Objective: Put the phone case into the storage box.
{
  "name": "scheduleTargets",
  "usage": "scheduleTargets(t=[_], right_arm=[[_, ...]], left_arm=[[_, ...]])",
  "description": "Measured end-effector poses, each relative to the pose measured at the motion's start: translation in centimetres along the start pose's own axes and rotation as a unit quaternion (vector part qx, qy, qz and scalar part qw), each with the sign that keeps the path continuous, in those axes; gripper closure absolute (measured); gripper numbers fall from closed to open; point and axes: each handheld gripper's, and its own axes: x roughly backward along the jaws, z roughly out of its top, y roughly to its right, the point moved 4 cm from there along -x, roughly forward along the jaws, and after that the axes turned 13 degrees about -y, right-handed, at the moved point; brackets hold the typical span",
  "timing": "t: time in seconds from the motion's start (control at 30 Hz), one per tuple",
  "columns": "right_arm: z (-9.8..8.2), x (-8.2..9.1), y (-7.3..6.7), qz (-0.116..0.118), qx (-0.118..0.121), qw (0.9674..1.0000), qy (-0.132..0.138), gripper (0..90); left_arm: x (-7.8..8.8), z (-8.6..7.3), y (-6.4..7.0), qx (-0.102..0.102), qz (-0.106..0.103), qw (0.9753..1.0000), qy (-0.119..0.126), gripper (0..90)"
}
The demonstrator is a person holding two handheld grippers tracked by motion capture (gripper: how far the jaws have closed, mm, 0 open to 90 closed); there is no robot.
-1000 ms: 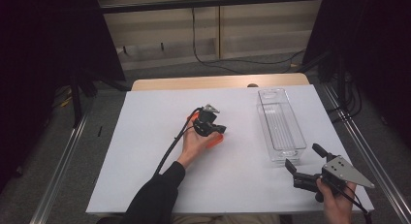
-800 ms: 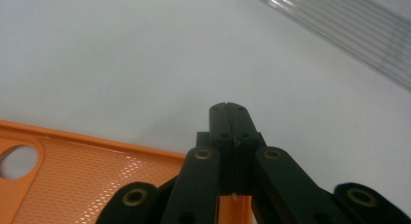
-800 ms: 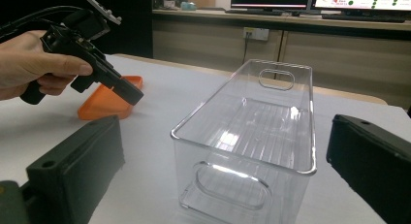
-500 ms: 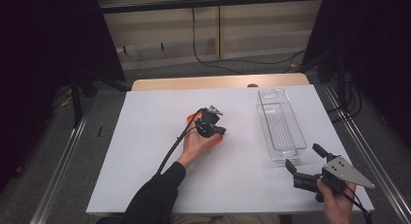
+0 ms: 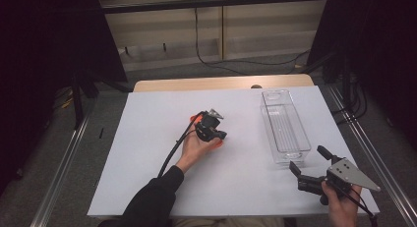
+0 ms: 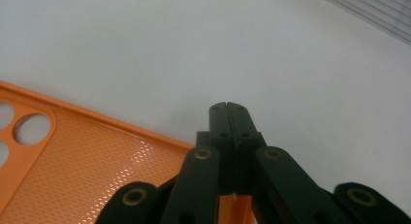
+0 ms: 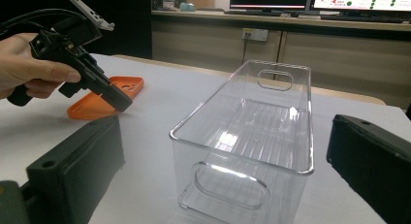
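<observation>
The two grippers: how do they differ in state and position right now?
The left gripper has its fingers pressed together, while the right gripper has its fingers spread wide apart. The left gripper sits mid-table, tipped down at the orange phone case; the right gripper is at the table's near right corner, facing the end of the clear bin. Whether the left one pinches the case's edge is unclear. Both are black, hand-held and cabled.

Beyond the table (image 5: 147,153) now: black cable (image 5: 197,35) trailing down to the grey floor (image 5: 162,72) behind it. Wooden cabinet (image 5: 255,30) farther back, socket (image 7: 255,34) on its front, lit monitors (image 7: 358,0) on top. Metal rails (image 5: 64,163) flanking the table's sides.
</observation>
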Motion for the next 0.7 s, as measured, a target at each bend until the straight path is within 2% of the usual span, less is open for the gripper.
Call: scheduleTargets(t=[0.1, 0.2, 0.6, 0.7], right_arm=[[0.0, 0.0, 0.0, 0.000, 0.000, 1.0000, -0.001, 0.0], [0.0, 0.0, 0.0, 0.000, 0.001, 1.0000, 0.000, 0.0], [0.0, 0.0, 0.0, 0.000, 0.002, 1.0000, 0.000, 0.0], [0.0, 0.0, 0.0, 0.000, 0.002, 1.0000, -0.001, 0.0]], left_arm=[[0.1, -0.3, 0.0, 0.004, -0.004, 1.0000, 0.002, 90.0], [0.4, -0.7, 0.0, -0.002, -0.003, 1.0000, -0.003, 90.0], [0.9, -1.7, 0.0, 0.000, -0.011, 0.9999, 0.003, 90.0], [1.1, -2.0, -0.1, -0.006, -0.012, 0.9999, -0.002, 90.0]])
